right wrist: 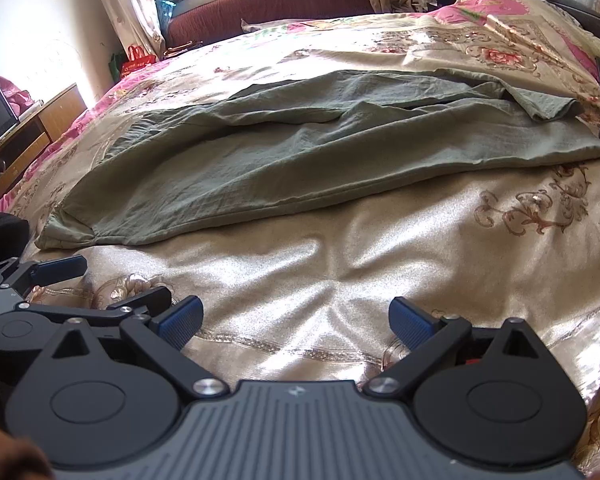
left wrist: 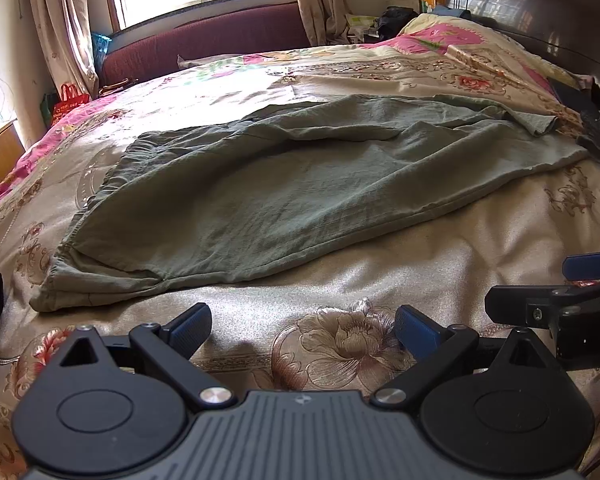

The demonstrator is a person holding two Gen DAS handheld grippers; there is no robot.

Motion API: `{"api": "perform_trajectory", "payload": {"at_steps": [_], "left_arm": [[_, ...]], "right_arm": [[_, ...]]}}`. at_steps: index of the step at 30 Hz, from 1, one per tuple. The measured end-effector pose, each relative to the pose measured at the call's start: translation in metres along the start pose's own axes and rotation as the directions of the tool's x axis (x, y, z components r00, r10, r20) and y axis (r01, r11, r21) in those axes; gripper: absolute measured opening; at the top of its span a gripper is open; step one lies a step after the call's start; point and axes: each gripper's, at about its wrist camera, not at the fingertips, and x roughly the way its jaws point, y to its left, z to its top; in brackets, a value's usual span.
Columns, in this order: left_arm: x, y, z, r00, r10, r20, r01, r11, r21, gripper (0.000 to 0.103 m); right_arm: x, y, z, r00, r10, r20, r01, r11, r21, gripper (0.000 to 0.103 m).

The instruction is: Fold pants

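The floral bedspread (left wrist: 340,292) fills both views; the green pants (left wrist: 284,184) lie across mid-frame. Left gripper (left wrist: 303,330) and right gripper (right wrist: 296,322), bottom centre, gape empty. The slippery satin could bunch into a pinch.

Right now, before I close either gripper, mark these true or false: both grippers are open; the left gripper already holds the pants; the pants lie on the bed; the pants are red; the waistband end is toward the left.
1. Both grippers are open. True: the left gripper and right gripper have their jaws spread.
2. The left gripper holds the pants. False: it holds nothing, short of the pants.
3. The pants lie on the bed. True.
4. The pants are red. False: they are grey-green.
5. The waistband is toward the left. True.
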Motion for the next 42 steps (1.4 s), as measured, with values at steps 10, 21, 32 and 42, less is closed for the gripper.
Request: {"api": "perform_trajectory", "payload": {"at_steps": [10, 21, 32, 42], "left_arm": [[-0.007, 0.009, 0.003, 0.998, 0.028, 0.056, -0.028, 1.0, 0.002, 0.103], [0.017, 0.002, 0.024, 0.996, 0.01, 0.088, -0.017, 0.997, 0.08, 0.103], [0.053, -0.044, 0.055, 0.995, -0.069, 0.07, 0.055, 0.98, 0.19, 0.103], [0.063, -0.059, 0.065, 0.993, -0.099, 0.069, 0.08, 0.968, 0.236, 0.103]], "right_arm": [[-0.006, -0.015, 0.011, 0.999, -0.023, 0.034, 0.022, 0.999, 0.034, 0.099], [0.012, -0.132, 0.071, 0.971, -0.216, 0.099, 0.178, 0.938, 0.299, 0.099], [0.057, -0.238, 0.101, 0.954, -0.285, 0.098, 0.175, 0.789, 0.589, 0.088], [0.045, -0.283, 0.104, 0.925, -0.376, 0.047, 0.258, 0.716, 0.648, 0.003]]}}
